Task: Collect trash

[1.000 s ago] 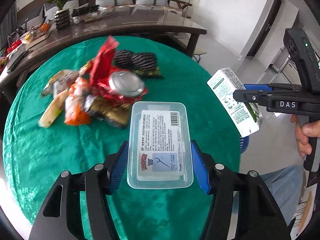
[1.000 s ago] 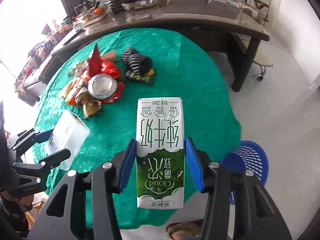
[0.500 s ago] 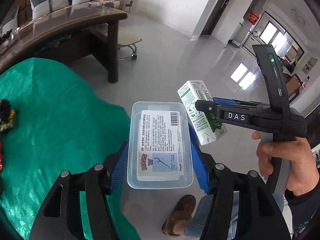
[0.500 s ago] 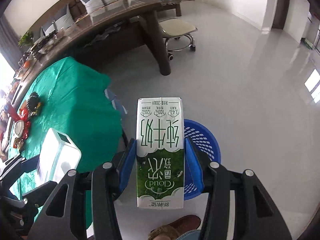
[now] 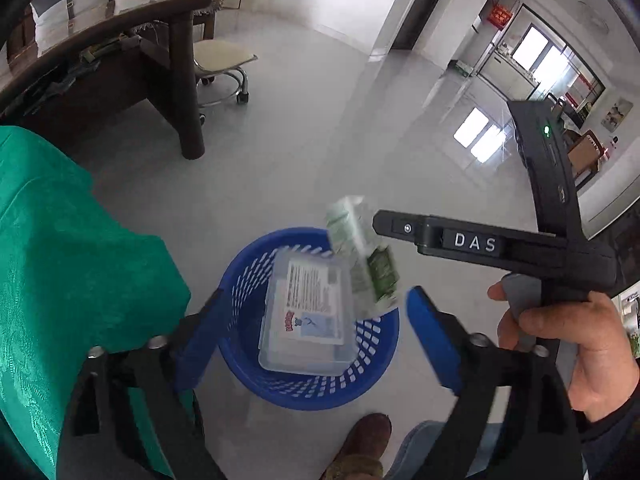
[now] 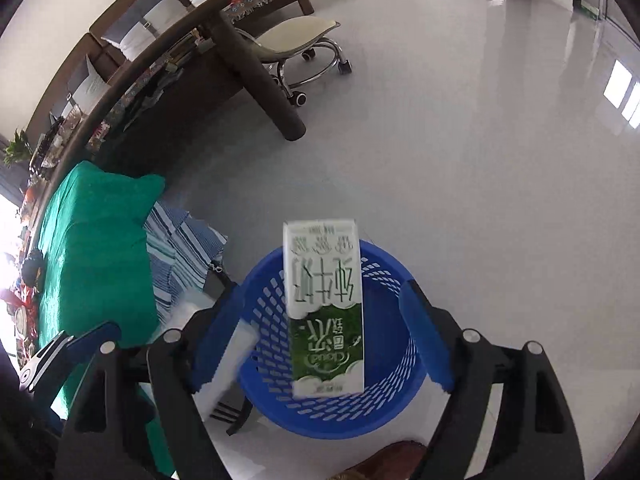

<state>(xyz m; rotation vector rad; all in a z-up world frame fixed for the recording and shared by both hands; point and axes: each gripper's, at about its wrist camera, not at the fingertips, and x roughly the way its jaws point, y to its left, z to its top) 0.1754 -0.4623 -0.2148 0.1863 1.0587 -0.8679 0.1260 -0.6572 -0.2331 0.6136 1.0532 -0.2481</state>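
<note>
Both tongs have swung off the green-clothed counter (image 5: 60,248) and now point down over the blue basket (image 5: 308,396) on the floor, and both pairs of jaws have just been opening. Left tongs (image 5: 316,336) stand wide apart, and the clear plastic box (image 5: 308,312) they carried hangs loose between the blue pads, touching neither, its label face up above the basket's mouth. Right tongs (image 6: 324,340) are likewise spread, with the milk carton (image 6: 324,308) free between the pads and blurred, apparently dropping. Each piece was probably carried straight over the opening so that a simple release lets it fall inside without aiming.

From the left wrist view the carton (image 5: 360,256) sits at about one o'clock from the box, nearly overlapping it, so the two may knock together on the way down. Whether either has yet passed below the rim cannot be told.

Around the basket: the cloth's hanging corner lies at nine o'clock, close to the rim, with a striped blue cloth (image 6: 180,240) beyond it in the right wrist view. At six o'clock a brown shoe (image 5: 364,440) stands just beside the basket. A dark wooden desk leg (image 5: 188,92) and a wheeled stool (image 5: 224,64) stand well apart at eleven o'clock. More trash probably remains on the counter.
</note>
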